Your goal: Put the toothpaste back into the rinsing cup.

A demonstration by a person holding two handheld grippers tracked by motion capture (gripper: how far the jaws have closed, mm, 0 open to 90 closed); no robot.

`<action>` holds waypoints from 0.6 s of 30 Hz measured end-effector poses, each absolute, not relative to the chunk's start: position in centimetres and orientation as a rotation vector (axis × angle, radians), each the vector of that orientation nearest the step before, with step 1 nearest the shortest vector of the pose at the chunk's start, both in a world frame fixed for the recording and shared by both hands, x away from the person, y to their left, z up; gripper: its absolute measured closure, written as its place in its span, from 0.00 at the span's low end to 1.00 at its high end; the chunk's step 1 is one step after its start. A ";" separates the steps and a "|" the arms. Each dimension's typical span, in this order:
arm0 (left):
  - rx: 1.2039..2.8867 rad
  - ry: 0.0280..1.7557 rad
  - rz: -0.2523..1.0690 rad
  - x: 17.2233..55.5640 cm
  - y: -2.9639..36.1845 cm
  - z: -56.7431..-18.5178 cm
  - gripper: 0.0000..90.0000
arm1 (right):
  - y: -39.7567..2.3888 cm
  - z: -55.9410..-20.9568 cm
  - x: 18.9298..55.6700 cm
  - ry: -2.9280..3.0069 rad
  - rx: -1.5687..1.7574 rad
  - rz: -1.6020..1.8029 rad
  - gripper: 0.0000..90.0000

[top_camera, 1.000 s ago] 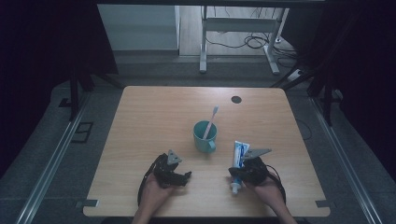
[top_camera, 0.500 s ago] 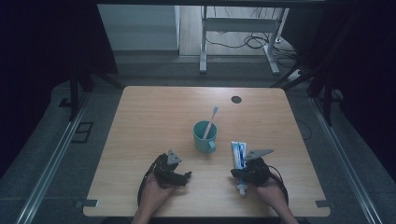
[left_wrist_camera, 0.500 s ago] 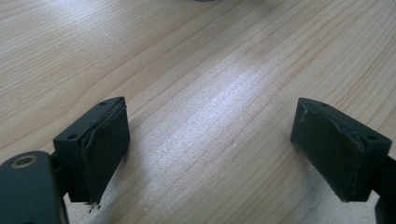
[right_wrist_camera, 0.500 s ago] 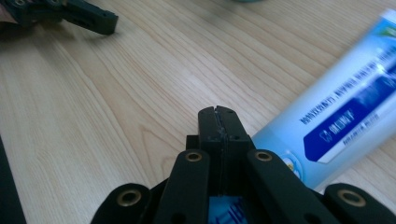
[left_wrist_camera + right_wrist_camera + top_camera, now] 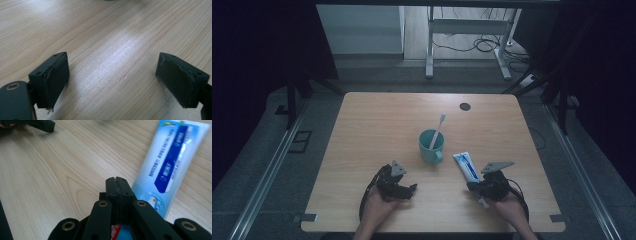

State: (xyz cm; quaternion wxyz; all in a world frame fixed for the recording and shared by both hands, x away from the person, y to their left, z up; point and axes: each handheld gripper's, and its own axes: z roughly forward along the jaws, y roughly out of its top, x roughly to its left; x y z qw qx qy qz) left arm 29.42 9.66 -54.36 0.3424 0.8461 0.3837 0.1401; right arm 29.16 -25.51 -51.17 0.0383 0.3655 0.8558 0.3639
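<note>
On table [image 5: 377, 125], toothpaste tube [image 5: 170, 162] text unreadable, left gripper [image 5: 112, 72] jaws wide, right gripper [image 5: 116, 185] jaws closed empty.

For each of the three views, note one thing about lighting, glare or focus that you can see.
High view: dim, with dark surroundings around the lit table. Left gripper view: a pale sheen of glare on the wood between the open jaws of the left hand-held gripper. Right gripper view: the toothpaste tube print is soft and blurred.

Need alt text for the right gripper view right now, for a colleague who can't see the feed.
The right gripper points along a light wooden table with its two black jaws pressed together, nothing visible between their tips. A blue and white toothpaste tube lies flat on the table just right of the jaws, running toward the upper right corner. Part of the left gripper shows at the top left.
</note>
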 end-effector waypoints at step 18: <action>2.199 0.999 0.364 29.4 9.6 -54.4 0.13 | -28.3 -51.1 28.9 2.589 1.185 1.054 0.96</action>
